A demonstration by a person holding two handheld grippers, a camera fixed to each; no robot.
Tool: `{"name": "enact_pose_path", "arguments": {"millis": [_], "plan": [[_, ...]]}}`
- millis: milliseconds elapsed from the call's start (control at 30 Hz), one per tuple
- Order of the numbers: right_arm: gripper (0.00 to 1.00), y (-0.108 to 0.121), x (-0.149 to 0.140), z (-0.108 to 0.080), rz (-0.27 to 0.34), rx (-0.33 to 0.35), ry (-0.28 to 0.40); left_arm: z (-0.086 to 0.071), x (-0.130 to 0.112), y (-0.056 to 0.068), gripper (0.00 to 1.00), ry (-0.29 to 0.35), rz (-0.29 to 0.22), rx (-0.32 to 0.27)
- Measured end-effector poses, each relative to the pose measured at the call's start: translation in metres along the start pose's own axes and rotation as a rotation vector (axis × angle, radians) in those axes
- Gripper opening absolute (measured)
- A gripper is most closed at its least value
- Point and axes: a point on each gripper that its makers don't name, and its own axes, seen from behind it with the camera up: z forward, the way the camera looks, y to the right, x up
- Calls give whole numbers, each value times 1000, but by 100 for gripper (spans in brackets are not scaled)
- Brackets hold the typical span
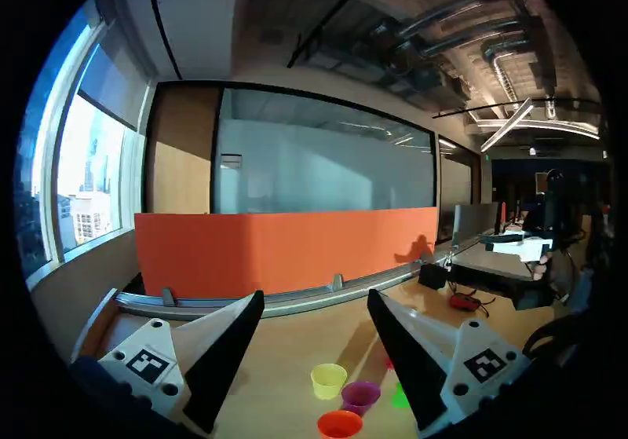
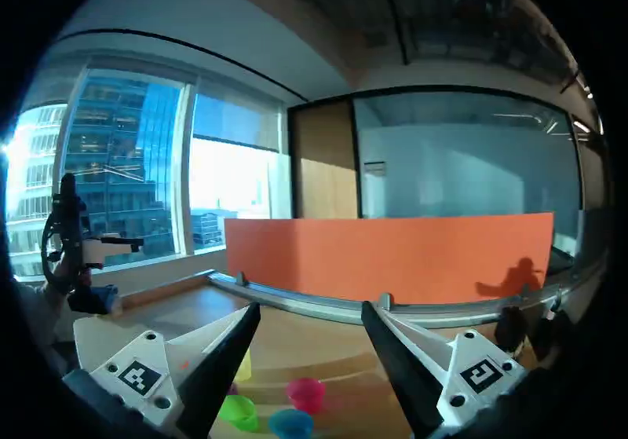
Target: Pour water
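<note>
Several cups (image 1: pixel 329 380) sit on a wooden desk (image 1: pixel 298 353) before an orange divider (image 1: pixel 282 250).

Held level, left gripper (image 1: pixel 314 294) with 2 fingers (image 1: pixel 228 353) spread wide, right gripper (image 2: pixel 310 305) level, fingers (image 2: pixel 396 360) spread wide

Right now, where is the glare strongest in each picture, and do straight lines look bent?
Left gripper view: the window is overexposed; the desk rail curves from fisheye. Right gripper view: the window glares too; a shadow lies on the orange panel.
</note>
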Motion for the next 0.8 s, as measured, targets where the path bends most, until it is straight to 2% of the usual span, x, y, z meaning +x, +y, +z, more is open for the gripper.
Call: {"name": "enact_pose_path", "arguments": {"millis": [167,367,667,800], "plan": [[99,-20,2,2,-24,85,1,2,-1,16,98,2,-13,-74],[99,-26,2,4,-44,112,-4,4,-4,27,98,-2,-7,-124],[99,-39,-5,5,-53,162,-33,6,-10,30,98,-22,7,-159],[99,-42,-11,5,-59,184,-56,6,-18,35,98,-44,22,-188]]}}
